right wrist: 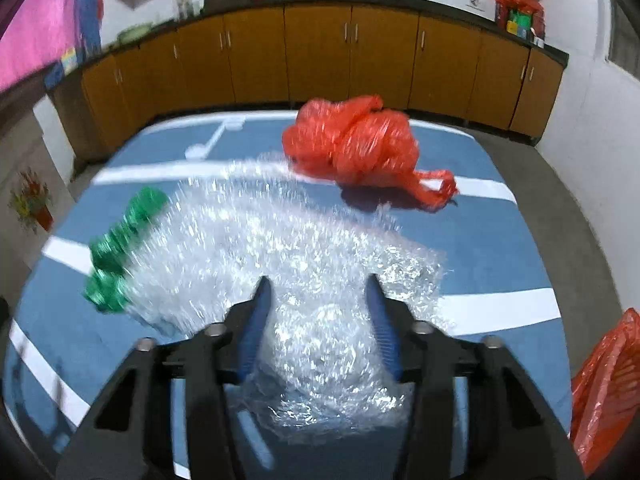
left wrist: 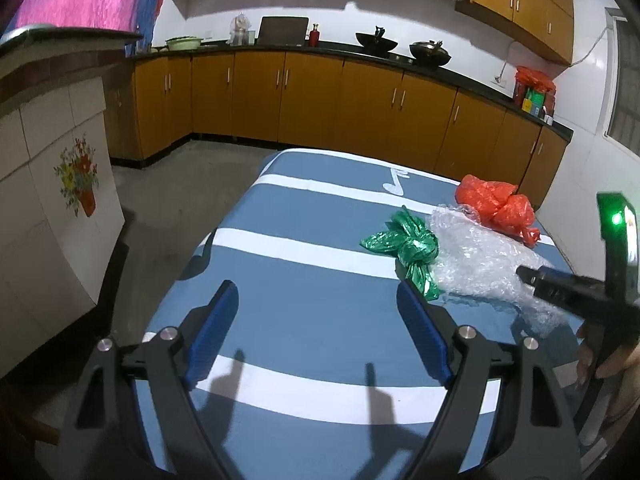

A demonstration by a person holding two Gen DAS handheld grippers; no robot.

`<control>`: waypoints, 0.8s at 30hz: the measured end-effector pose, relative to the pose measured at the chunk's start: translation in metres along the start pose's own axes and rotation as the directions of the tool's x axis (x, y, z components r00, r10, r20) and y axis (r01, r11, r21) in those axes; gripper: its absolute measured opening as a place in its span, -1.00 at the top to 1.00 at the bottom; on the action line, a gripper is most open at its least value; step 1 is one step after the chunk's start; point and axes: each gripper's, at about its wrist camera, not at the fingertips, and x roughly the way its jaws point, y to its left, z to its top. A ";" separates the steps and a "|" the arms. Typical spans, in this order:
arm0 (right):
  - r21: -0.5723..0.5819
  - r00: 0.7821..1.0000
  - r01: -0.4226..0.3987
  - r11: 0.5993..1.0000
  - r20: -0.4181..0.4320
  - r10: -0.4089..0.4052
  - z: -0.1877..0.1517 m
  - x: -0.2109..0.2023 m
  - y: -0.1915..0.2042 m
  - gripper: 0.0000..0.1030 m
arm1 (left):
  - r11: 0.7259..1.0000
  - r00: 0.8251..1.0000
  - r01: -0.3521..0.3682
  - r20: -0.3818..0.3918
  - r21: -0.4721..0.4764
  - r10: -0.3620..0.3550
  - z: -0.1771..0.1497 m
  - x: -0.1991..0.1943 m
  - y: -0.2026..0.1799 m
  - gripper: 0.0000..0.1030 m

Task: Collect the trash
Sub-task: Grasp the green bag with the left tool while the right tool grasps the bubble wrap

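A crumpled sheet of clear bubble wrap (right wrist: 280,256) lies on the blue table with white stripes (left wrist: 304,312). A knotted green plastic bag (left wrist: 408,246) lies at its left edge. A crumpled red plastic bag (left wrist: 496,204) lies behind it. My right gripper (right wrist: 318,284) has its blue fingers on either side of the bubble wrap's near end, still apart. It shows in the left wrist view (left wrist: 528,274) at the wrap's right side. My left gripper (left wrist: 316,296) is open and empty above the table, left of the green bag (right wrist: 120,248). The red bag (right wrist: 352,144) lies further back.
A red basket lined with red plastic (right wrist: 604,384) stands at the table's right edge. Wooden kitchen cabinets (left wrist: 312,100) run along the back wall, with woks on the counter. A white tiled counter (left wrist: 52,184) stands to the left across the floor.
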 end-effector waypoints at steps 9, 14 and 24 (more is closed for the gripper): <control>0.056 0.997 -0.042 0.998 0.070 0.038 0.005 -0.025 -0.012 0.78 | 1.000 1.000 0.019 -0.001 0.007 -0.019 -0.003 0.000 -0.006 -0.56; 0.102 0.990 -0.062 0.993 0.133 0.048 0.008 -0.050 -0.027 0.78 | 0.999 1.000 0.029 0.000 0.012 -0.029 -0.003 -0.002 -0.009 -0.56; 0.138 0.982 0.006 0.990 0.186 -0.032 -0.003 -0.078 -0.054 0.78 | 0.994 0.994 0.106 -0.029 0.040 -0.105 0.017 0.020 -0.040 -0.54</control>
